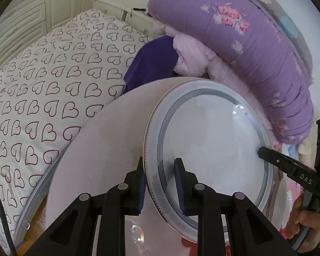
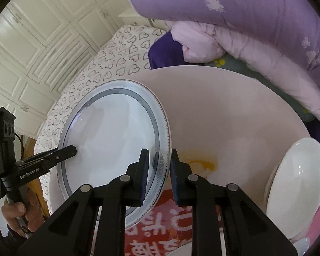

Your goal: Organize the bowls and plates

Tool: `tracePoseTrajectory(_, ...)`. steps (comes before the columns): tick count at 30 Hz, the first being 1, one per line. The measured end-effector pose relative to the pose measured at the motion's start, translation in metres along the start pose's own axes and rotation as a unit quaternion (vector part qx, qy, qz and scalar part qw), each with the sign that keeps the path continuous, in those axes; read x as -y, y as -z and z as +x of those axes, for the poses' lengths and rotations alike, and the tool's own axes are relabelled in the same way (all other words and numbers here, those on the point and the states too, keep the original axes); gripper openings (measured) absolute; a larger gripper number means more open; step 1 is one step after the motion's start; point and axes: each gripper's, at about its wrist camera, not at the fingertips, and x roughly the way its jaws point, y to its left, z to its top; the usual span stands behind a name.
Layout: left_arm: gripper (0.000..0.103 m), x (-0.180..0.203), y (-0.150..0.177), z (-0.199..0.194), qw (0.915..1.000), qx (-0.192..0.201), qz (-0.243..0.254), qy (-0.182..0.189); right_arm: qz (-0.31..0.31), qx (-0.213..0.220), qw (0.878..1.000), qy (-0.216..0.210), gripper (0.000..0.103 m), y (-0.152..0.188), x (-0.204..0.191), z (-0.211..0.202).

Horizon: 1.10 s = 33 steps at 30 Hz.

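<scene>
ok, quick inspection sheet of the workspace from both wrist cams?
Surface: round pinkish table, printed decal near its front.
Job's things: blue-rimmed plate gripped at opposite rim edges; white bowl at the table's right edge.
Clutter: nothing seen.
Grippers: left gripper and right gripper each straddle the plate's rim.
Cables: black cable behind the left gripper.
Surroundings: heart-print bed, purple quilt, white cabinets.

plate (image 1: pixel 213 136): glossy glazed ceramic
worktop (image 2: pixel 234 115): smooth matt pink
tongs (image 1: pixel 160 183): matt black plastic, ribbed blue pads
bedding (image 1: pixel 256 42): soft purple cloth
</scene>
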Motion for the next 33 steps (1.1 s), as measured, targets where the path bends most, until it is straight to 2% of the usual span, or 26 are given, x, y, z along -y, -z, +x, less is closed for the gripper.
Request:
tracePoseTrajectory(7,0.018,-0.009,0.025,-0.054,0.9996,0.028,0.005,0.004,-0.003,0.025,1.0,-0.012,0.019,0.021,-0.022,-0.023)
tracePoseTrajectory(18,0.018,-0.014,0.08,-0.118,0.998,0.06,0.016,0.009,0.001,0.072,0.997,-0.032,0.019,0.07,-0.044,-0.053)
tracePoseTrajectory(25,0.018,-0.01,0.131,-0.173,0.9951,0.091,0.038,0.013,-0.003,0.114,0.993,-0.042,0.019,0.11,-0.06,-0.087)
tracePoseTrajectory(33,0.018,-0.014,0.199,-0.221,0.9932,0.102,0.051,0.022,-0.007,0.142,0.989,-0.048,0.019,0.161,-0.072,-0.119)
